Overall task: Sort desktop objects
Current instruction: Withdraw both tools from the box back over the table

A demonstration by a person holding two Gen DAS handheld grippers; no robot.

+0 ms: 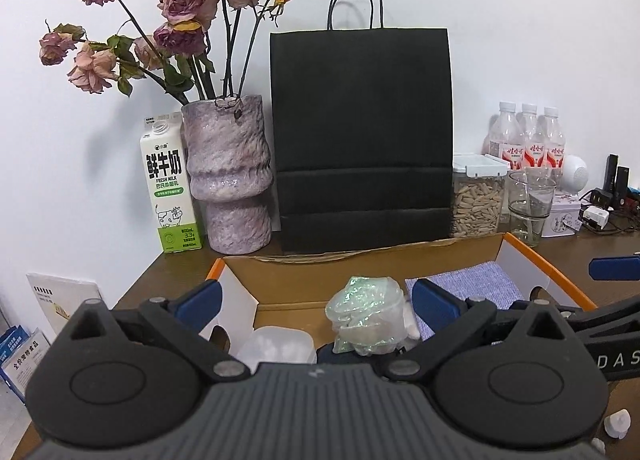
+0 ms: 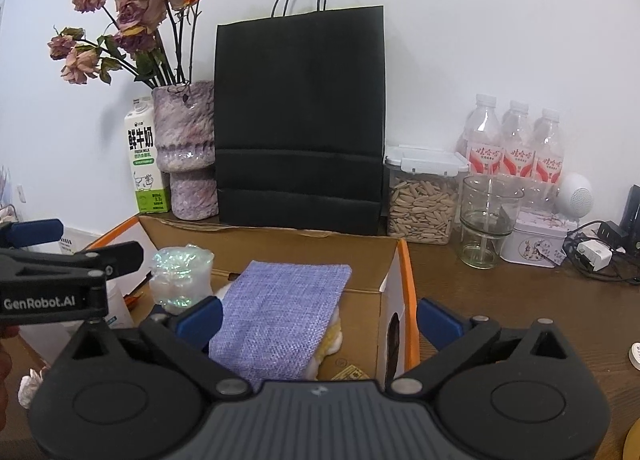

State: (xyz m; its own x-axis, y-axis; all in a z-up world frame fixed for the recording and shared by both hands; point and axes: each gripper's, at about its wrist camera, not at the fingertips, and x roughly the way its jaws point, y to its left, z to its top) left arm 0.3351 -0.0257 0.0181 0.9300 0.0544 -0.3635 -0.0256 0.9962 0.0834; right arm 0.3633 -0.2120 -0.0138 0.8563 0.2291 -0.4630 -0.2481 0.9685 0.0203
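Both claws wide open, holding nothing. Purple cloth pouch just ahead of right claw, long side pointing away. Shiny wrap bundle probably nearer left claw.

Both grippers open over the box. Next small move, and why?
Probably draw both back out of the cardboard box: the left gripper and right gripper stand open and empty, while the purple pouch and iridescent bundle already lie inside.

Milk carton — "FRESH MILK"; left claw — "GenRobot.AI".
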